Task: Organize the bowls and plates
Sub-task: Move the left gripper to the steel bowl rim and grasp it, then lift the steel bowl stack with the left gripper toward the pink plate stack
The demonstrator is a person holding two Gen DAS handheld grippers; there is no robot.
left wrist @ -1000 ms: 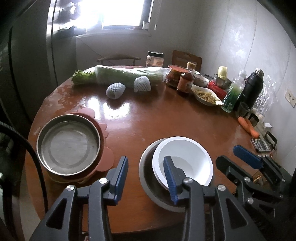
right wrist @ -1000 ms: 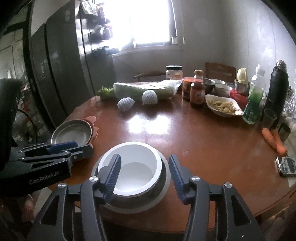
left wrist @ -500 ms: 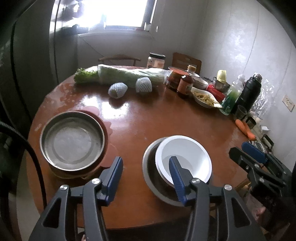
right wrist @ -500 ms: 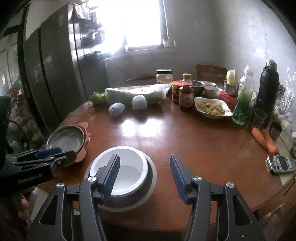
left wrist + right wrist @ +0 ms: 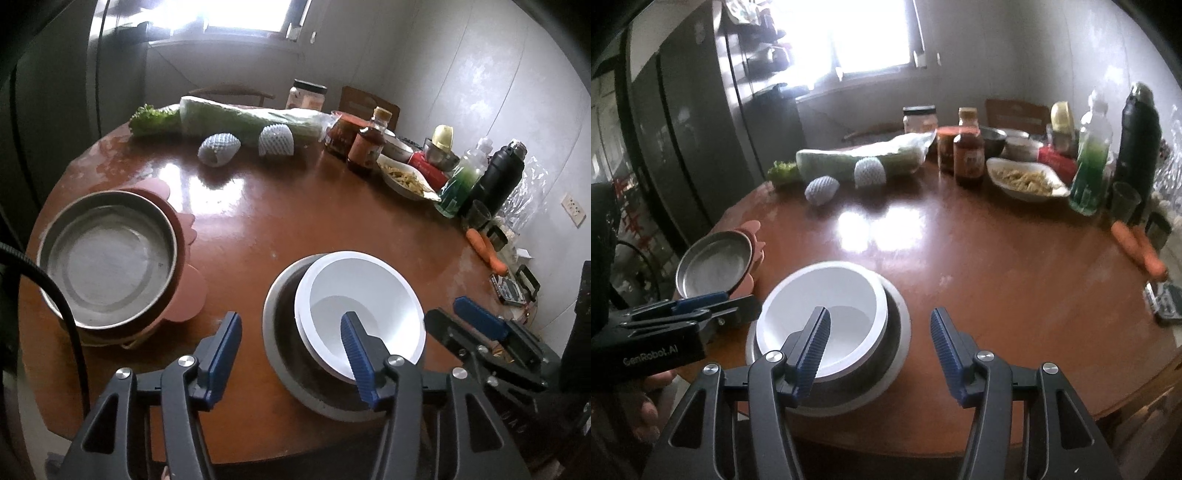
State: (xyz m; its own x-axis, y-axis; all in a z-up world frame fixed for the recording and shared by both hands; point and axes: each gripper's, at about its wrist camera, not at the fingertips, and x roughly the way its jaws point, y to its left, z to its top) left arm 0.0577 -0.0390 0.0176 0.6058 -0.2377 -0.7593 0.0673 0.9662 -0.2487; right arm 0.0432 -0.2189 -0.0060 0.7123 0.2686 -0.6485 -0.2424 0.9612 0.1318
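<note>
A white bowl [image 5: 362,295] sits nested in a wider grey metal bowl [image 5: 280,332] near the table's front edge. My left gripper [image 5: 290,332] hovers over the stack's left side. Its jaws are opening, one finger above the white bowl's inside, the other outside the metal rim, pads touching nothing. My right gripper [image 5: 879,321] stands open over the right side of the white bowl [image 5: 827,299] and the metal bowl [image 5: 897,332], straddling both rims. To the left, a shallow metal plate [image 5: 107,258] rests on a pink flower-shaped mat [image 5: 188,291].
A wrapped cabbage [image 5: 251,118] and two foam-netted fruits [image 5: 218,147] lie at the back. Sauce bottles [image 5: 365,147], a dish of food [image 5: 406,181], a green bottle [image 5: 461,181], a black flask [image 5: 498,177] and carrots [image 5: 484,247] crowd the right side. A person's hand [image 5: 646,417] holds the left gripper.
The left gripper's jaws have spread wider. Both grippers have sunk toward the nested bowls, and each now has one finger over the white bowl.
</note>
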